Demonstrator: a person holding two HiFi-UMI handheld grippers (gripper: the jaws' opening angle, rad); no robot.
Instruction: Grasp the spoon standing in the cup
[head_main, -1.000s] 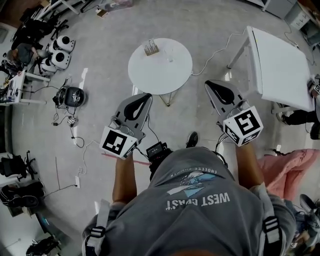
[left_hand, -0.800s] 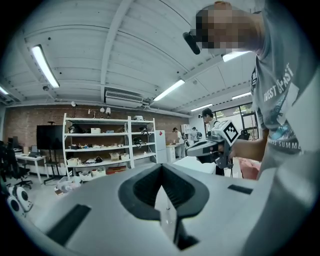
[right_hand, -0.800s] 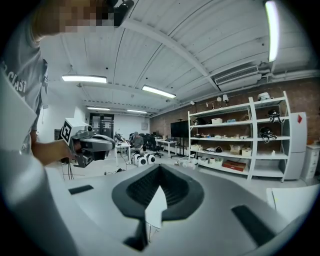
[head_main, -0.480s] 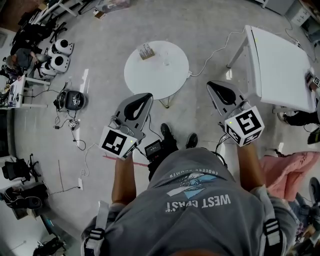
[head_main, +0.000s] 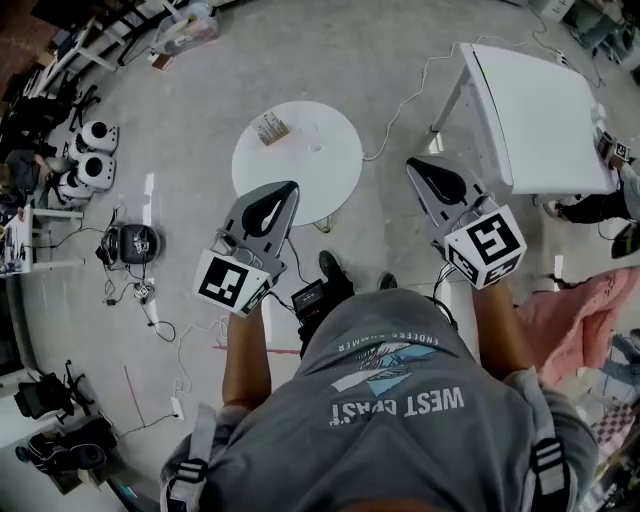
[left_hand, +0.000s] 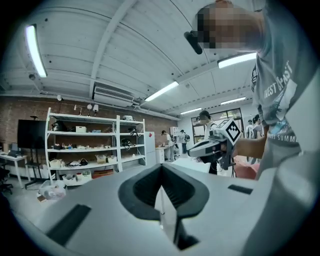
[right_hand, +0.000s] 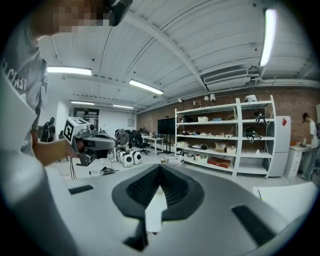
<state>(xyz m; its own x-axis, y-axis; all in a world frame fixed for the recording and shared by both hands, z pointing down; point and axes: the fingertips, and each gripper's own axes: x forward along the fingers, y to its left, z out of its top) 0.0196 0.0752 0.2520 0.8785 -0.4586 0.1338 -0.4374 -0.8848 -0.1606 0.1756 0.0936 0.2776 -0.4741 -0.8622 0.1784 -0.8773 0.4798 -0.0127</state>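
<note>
Both grippers are hovering closed, well short of the round tabletop.
The left gripper (head_main: 290, 187) and right gripper (head_main: 411, 166) are each keeping their fingers pressed together on nothing. The cup (head_main: 314, 137) is standing on the round tabletop (head_main: 300, 178), ahead of the left fingers and well apart from them, near a small box (head_main: 271, 128); the spoon is too small to make out.

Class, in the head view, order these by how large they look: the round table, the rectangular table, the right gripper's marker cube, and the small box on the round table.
1 and 2. rectangular table and round table: about alike, so unranked.
3. right marker cube, enlarged by its nearness to the camera.
4. small box.
</note>
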